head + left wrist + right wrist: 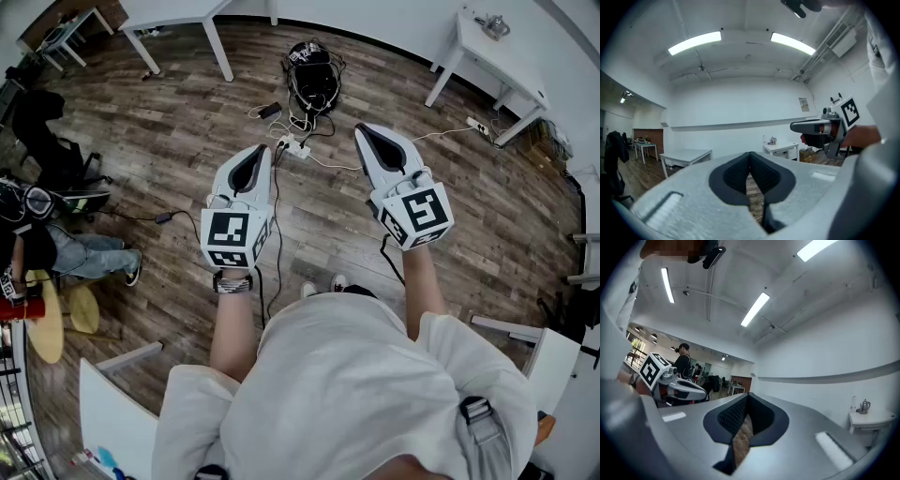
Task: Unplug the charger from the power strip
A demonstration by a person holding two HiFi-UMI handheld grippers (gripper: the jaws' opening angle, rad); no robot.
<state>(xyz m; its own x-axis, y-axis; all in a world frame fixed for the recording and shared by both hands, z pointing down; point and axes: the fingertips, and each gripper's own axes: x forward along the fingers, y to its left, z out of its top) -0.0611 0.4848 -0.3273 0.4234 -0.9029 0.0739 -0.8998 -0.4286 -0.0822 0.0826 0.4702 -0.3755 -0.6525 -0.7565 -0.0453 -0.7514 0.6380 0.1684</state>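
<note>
Person stands on a wood floor (169, 141), both grippers held level out front. Left gripper (259, 153) & right gripper (367, 133): jaws closed tight, nothing betw. them. White power strip (292, 146) lies on the floor ahead, betw. the two tips, cables trailing. Charger on it is too small to pick out. Likely the approach step: next, get low, open jaws, pin strip, pull plug straight.

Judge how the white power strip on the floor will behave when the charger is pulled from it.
The power strip looks small and lies loose on the smooth wooden floor, so it will probably slide or lift when tugged unless pinned. Its thin white cord curves slackly, so it is likely floppy and will not anchor it.
</note>
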